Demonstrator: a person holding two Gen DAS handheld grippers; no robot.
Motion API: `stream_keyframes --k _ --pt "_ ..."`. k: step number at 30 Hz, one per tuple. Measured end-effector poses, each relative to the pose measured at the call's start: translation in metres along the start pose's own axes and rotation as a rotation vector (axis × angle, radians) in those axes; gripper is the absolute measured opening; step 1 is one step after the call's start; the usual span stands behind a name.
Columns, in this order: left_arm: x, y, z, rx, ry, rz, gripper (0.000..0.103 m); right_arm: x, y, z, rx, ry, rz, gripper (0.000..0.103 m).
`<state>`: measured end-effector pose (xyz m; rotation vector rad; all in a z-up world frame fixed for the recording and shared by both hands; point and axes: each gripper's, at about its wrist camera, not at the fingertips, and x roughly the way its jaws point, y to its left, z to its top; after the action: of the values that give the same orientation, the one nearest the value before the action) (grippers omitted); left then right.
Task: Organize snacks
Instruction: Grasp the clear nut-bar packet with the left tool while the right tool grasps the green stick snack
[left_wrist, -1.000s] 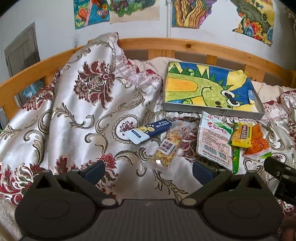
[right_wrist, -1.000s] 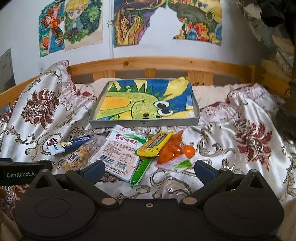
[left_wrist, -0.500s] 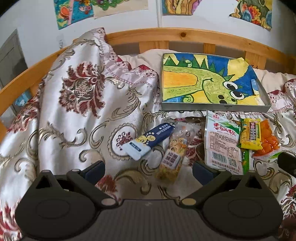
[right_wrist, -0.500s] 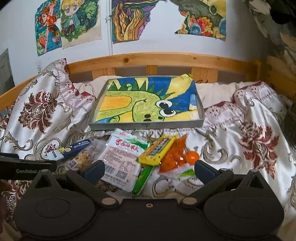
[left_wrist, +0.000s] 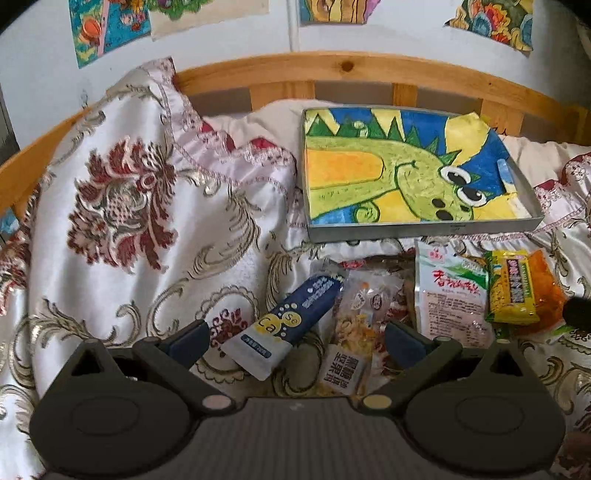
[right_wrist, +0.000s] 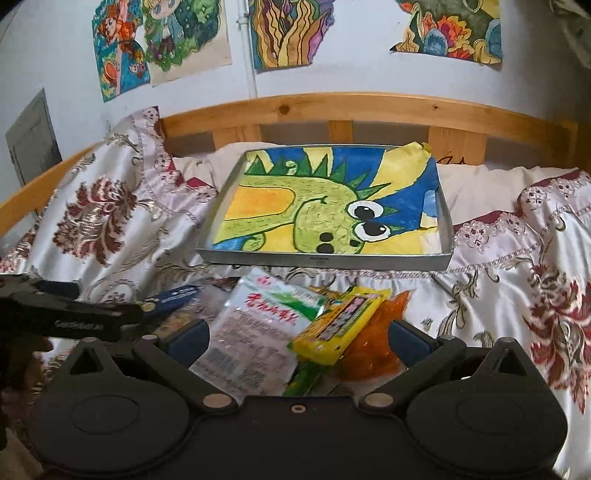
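Soft, even daylight, sheen on the satin bedspread (left_wrist: 155, 236), strong fisheye bending, dark blurred corners.

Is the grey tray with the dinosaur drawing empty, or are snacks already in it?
Empty of snacks. The grey metal tray holds only its dinosaur drawing; the snack packets all lie on the patterned bedspread in front.

Snack packets (left_wrist: 454, 295) lie flat before the tray (left_wrist: 424, 230).

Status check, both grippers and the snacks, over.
Left gripper open, low over blue-and-white tube. Right gripper open over yellow snack packet. Dinosaur-lined grey tray holds no snacks. Nothing blocking.
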<state>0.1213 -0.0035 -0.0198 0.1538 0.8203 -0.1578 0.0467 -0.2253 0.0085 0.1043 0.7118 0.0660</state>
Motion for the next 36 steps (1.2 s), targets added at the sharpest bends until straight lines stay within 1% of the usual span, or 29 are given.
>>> stream_keyframes --k 4,8,13,17,21,26,29,32,35,36 --pt "0.014 0.0 -0.001 0.0 0.036 -0.029 0.102 0.023 -0.008 0.0 0.001 0.04 0.017 0.102" --pt "0.023 -0.002 -0.001 0.019 0.038 -0.032 0.102 0.044 -0.013 -0.002 0.014 0.084 0.021 0.102" --pt "0.027 -0.01 -0.002 0.071 0.022 -0.031 0.102 0.057 -0.016 0.0 0.011 0.078 0.062 0.102" --pt "0.032 -0.013 -0.003 0.086 0.032 -0.042 0.102 0.07 -0.012 0.001 -0.021 0.086 0.047 0.102" --pt "0.038 -0.016 -0.003 0.09 0.044 -0.059 0.102 0.082 -0.009 -0.002 -0.051 0.105 0.019 0.095" --pt "0.044 -0.021 -0.006 0.115 0.05 -0.083 0.102 0.095 -0.006 -0.006 -0.069 0.119 0.004 0.09" --pt "0.046 -0.023 -0.008 0.125 0.057 -0.112 0.093 0.101 -0.004 -0.008 -0.092 0.12 -0.015 0.091" --pt "0.049 -0.024 -0.011 0.125 0.064 -0.137 0.09 0.102 -0.003 -0.01 -0.096 0.123 -0.024 0.09" --pt "0.05 -0.024 -0.012 0.125 0.062 -0.167 0.082 0.103 -0.002 -0.011 -0.106 0.125 -0.038 0.087" --pt "0.05 -0.025 -0.012 0.126 0.062 -0.182 0.081 0.103 -0.002 -0.011 -0.104 0.126 -0.04 0.086"
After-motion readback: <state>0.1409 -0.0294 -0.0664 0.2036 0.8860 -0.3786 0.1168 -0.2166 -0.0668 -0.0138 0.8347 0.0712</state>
